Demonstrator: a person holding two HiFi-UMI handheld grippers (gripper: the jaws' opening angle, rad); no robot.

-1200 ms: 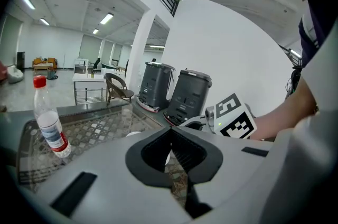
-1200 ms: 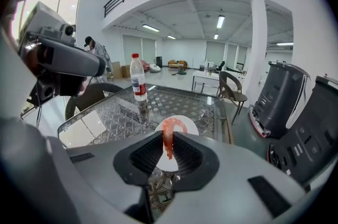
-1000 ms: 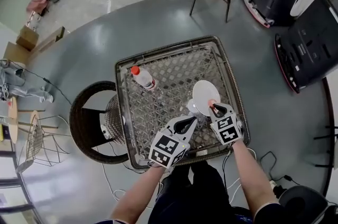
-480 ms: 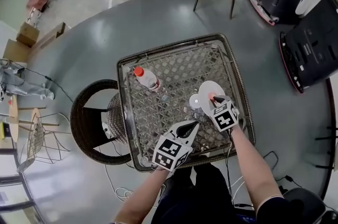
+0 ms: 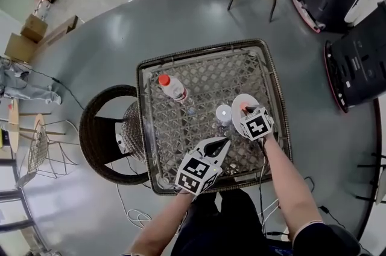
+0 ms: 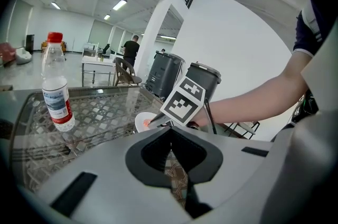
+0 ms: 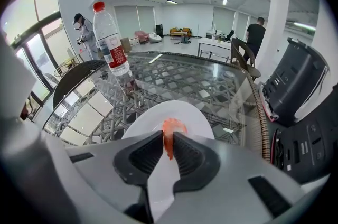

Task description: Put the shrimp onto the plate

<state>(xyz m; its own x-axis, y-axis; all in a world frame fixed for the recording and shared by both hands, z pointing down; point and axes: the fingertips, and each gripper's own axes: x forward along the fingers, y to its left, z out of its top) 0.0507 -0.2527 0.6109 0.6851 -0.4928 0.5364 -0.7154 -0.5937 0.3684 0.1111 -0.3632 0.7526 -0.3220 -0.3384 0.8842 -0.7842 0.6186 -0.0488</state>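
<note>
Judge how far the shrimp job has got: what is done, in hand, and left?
Done: the shrimp is picked up and brought over the white plate. In hand: the right claw is shut on it, above the plate's middle. Left: probably lower it, open the claw and release. The left claw is shut, empty and idle.

My left hand-held gripper (image 5: 221,142) and right hand-held gripper (image 5: 244,110) look alike. Each has a pale grey plastic shell, broad at the back and narrowing to two jaws lined with black pads (image 7: 141,157). Each carries a white cube (image 5: 195,174) printed with black square markers. I wear a dark navy short sleeve (image 6: 311,25) with a thin white edge. My other clothes (image 5: 226,218) are dark too.
</note>
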